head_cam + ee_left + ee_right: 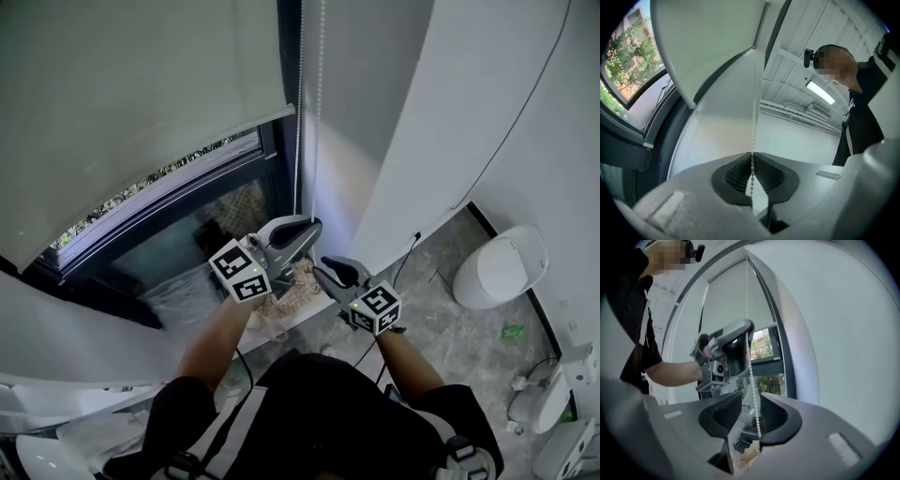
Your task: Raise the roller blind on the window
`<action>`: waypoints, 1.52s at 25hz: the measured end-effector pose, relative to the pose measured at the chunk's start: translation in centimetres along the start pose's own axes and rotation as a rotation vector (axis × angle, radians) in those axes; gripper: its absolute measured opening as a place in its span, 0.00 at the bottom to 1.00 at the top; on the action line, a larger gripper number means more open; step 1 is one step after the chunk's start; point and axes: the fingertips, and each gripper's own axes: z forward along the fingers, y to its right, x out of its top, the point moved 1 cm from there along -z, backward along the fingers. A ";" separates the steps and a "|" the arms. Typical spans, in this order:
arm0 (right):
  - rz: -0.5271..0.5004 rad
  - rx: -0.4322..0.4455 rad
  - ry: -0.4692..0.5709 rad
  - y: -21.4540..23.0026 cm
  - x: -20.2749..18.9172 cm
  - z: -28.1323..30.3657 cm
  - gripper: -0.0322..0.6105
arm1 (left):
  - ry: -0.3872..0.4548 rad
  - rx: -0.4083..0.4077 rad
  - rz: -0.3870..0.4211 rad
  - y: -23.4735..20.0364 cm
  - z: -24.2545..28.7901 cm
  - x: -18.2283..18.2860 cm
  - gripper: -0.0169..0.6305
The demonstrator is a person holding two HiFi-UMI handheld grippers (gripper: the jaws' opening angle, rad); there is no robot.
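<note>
Pinching bead chain [753,122] in left gripper [752,159], right gripper [750,398] spread around it

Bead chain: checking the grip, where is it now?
The bead chain hangs right of the window frame in the head view; the left gripper is shut on it, and below that it runs between the right gripper's open jaws.
</note>
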 end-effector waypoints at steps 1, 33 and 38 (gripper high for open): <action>0.010 0.002 0.036 0.0 1.2 -0.4 0.26 | 0.008 0.006 -0.009 -0.2 -0.2 0.0 0.05; -0.128 0.111 0.604 -4.0 29.8 -1.0 0.07 | 0.034 0.017 -0.039 1.5 -1.9 -0.4 0.05; -0.086 0.113 0.512 -3.7 23.8 -0.6 0.07 | -0.109 0.043 -0.082 1.2 -2.8 -6.9 0.05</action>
